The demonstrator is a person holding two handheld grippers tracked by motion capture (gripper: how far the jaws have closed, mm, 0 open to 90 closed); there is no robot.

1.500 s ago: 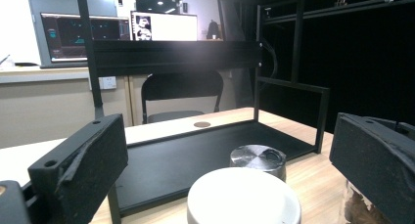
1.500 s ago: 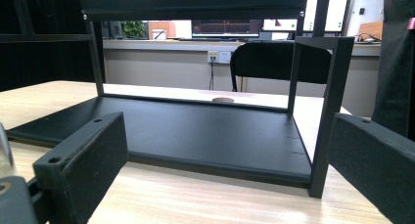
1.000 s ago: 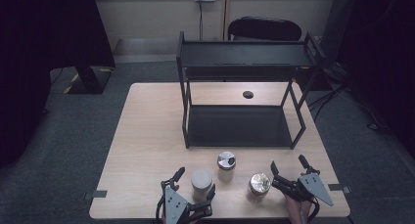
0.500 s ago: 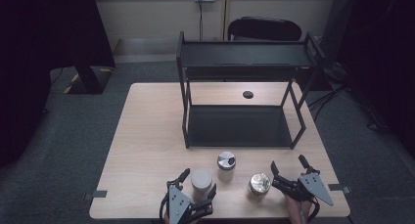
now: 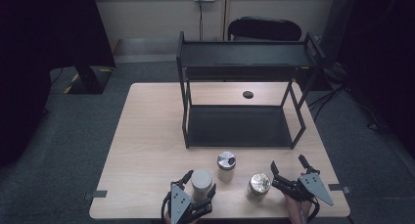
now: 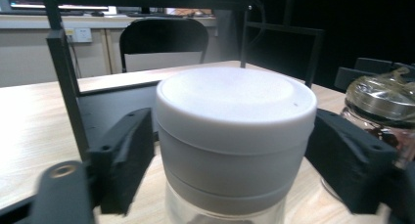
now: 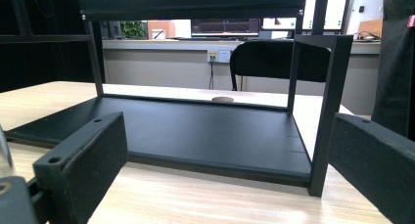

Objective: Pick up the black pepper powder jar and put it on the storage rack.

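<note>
The left tongs (image 5: 198,185) have just been closing around the clear glass jar with the wide white plastic lid (image 5: 201,178), which stands at the near edge of the pale wooden desk (image 5: 147,150), left of a second jar with a grey-and-white lid (image 5: 226,161) and a third with a shiny gold lid (image 5: 259,182). In the left gripper view the jar (image 6: 235,136) sits squarely between the two black jaws; a slim gap seems to remain on each side of the lid, so the pads are not yet pressing. The right tongs (image 5: 288,171) rest beside the gold-lidded jar, jaws spread wide with nothing between them, facing the black metal two-tier shelf rack (image 5: 240,106). The white-lidded jar looks rigid and moderately heavy for its size, with smooth, likely slippery glass that would break if dropped. The lid's ridged band offers a hold, but it could turn or come loose; squeezing the glass body just under the lid seems safer, firmly and level.
</note>
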